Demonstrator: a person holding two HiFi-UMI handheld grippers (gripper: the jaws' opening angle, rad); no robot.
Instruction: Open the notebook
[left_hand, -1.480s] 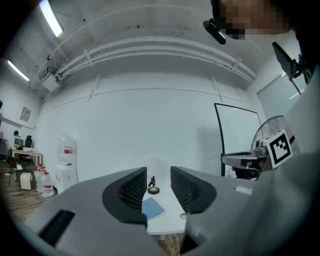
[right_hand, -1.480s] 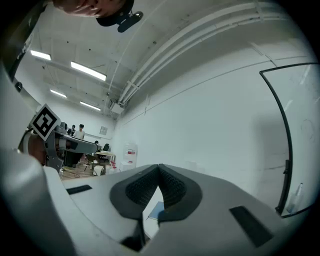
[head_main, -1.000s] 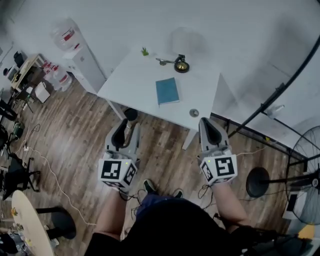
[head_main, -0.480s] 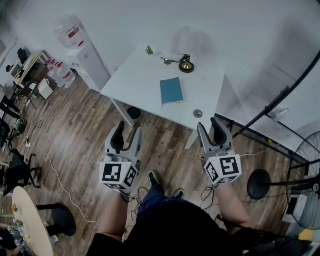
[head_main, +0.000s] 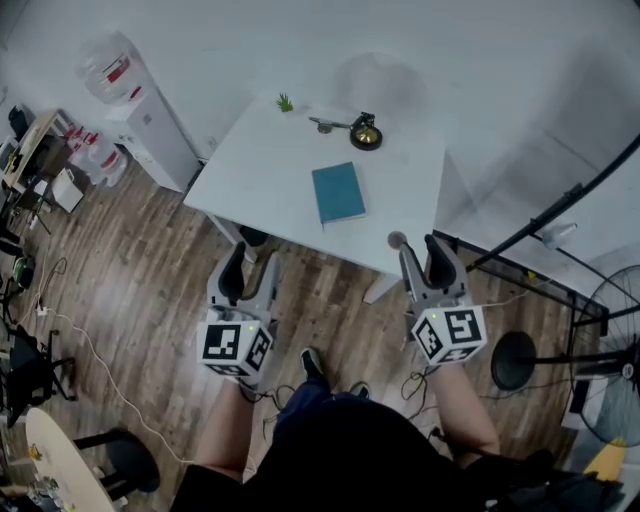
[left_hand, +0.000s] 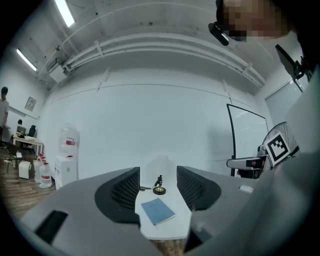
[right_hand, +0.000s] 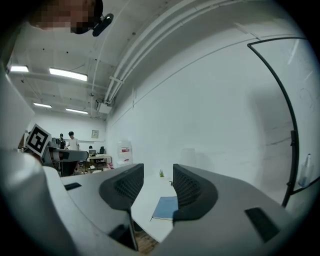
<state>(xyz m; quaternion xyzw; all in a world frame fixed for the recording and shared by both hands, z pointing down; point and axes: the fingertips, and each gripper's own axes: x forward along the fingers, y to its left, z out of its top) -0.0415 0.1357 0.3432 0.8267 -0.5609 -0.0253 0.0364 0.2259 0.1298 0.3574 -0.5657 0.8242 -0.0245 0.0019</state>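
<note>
Right, both grippers are out in front over the floor, short of the table (head_main: 262, 165), and neither has anything. The left gripper (head_main: 252, 260) has its jaws parted with only air between them. The right gripper (head_main: 420, 246) is also wide, jaws just easing inward, nothing in the gap. The notebook (head_main: 338, 193) lies closed and flat near the middle of the table, teal cover up, well apart from both grippers, with a small brass piece (head_main: 365, 133) beyond it. It looks thin and light, so I'd expect it to skate on that smooth white top the moment one jaw nudges it. The cover could be stiff or bendy, hard to say from here. My call: press one gripper down on the book near its spine edge to pin it, then slip a jaw under the free long edge of the cover, near a corner, and lift. Which long edge is the spine I can't tell yet
</note>
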